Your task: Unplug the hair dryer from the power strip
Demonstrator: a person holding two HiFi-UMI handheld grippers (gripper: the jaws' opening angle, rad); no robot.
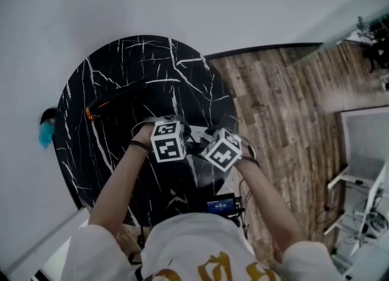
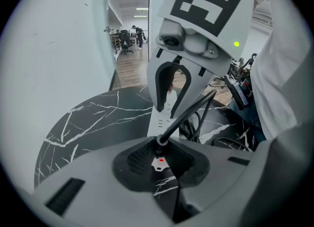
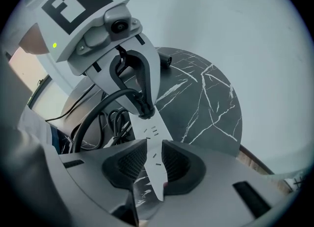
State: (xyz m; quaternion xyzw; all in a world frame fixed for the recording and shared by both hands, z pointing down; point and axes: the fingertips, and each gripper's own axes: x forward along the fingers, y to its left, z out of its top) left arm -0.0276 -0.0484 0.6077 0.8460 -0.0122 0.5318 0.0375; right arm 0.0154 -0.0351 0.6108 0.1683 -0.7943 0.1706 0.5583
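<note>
my left gripper (image 2: pixel 160 158) is clamped on the black plug (image 3: pixel 143 108). my right gripper (image 3: pixel 153 164) pinches the white power strip (image 3: pixel 153 133), near me on the marble table (image 1: pixel 121 67). the hair dryer (image 1: pixel 112 100) lies far left. i'd pin the strip flat and draw the plug straight out along its pins, no twisting. no brand or print is readable, only the grippers' square markers.
</note>
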